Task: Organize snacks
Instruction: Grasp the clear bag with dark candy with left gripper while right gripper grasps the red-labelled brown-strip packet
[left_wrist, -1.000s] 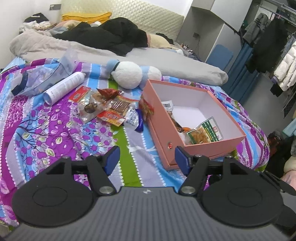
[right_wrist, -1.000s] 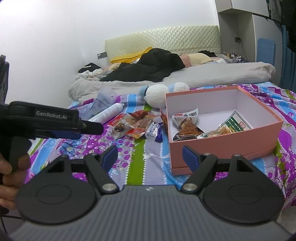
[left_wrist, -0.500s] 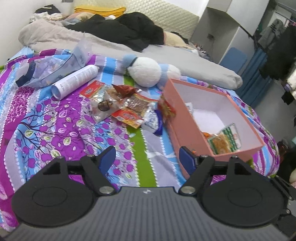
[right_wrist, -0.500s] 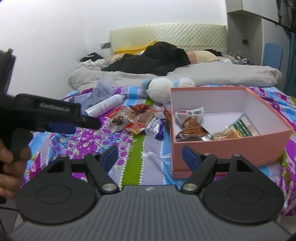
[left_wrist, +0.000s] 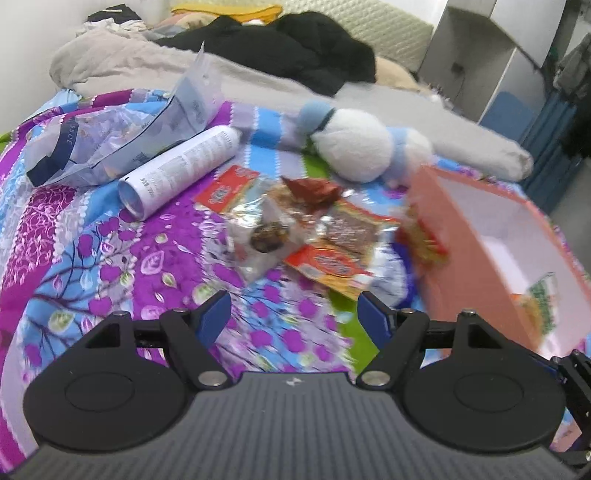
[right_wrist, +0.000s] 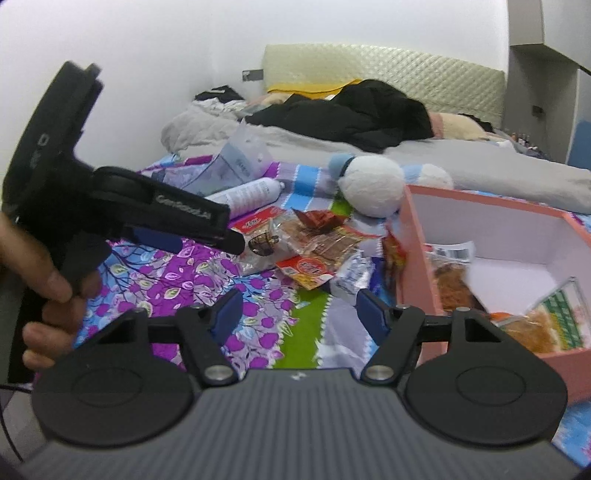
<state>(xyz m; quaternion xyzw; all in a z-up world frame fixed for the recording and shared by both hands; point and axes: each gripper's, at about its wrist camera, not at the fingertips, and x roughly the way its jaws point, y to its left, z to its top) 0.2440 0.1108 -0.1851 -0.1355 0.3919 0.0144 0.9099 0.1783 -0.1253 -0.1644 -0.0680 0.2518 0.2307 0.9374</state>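
Observation:
A pile of loose snack packets (left_wrist: 314, 229) lies on the patterned bedspread, just left of an open pink box (left_wrist: 472, 258). My left gripper (left_wrist: 293, 314) hangs open just short of the pile, nothing between its blue pads. In the right wrist view the same pile (right_wrist: 310, 240) lies ahead and the pink box (right_wrist: 417, 236) holds a dark snack packet (right_wrist: 454, 280) and a green-labelled one (right_wrist: 546, 321). My right gripper (right_wrist: 297, 310) is closing with nothing between its jaws. The left gripper (right_wrist: 229, 240), held by a hand (right_wrist: 48, 288), points at the pile's left side.
A white spray can (left_wrist: 181, 170) and a crumpled clear plastic bag (left_wrist: 122, 144) lie left of the pile. A white and blue plush toy (left_wrist: 351, 151) sits behind it. A grey duvet and black clothing (left_wrist: 303, 55) cover the bed's far half.
Both grippers have moved forward and down toward the snack pile, which now looks larger. The left jaws widened a little, then the right jaws narrowed a little.

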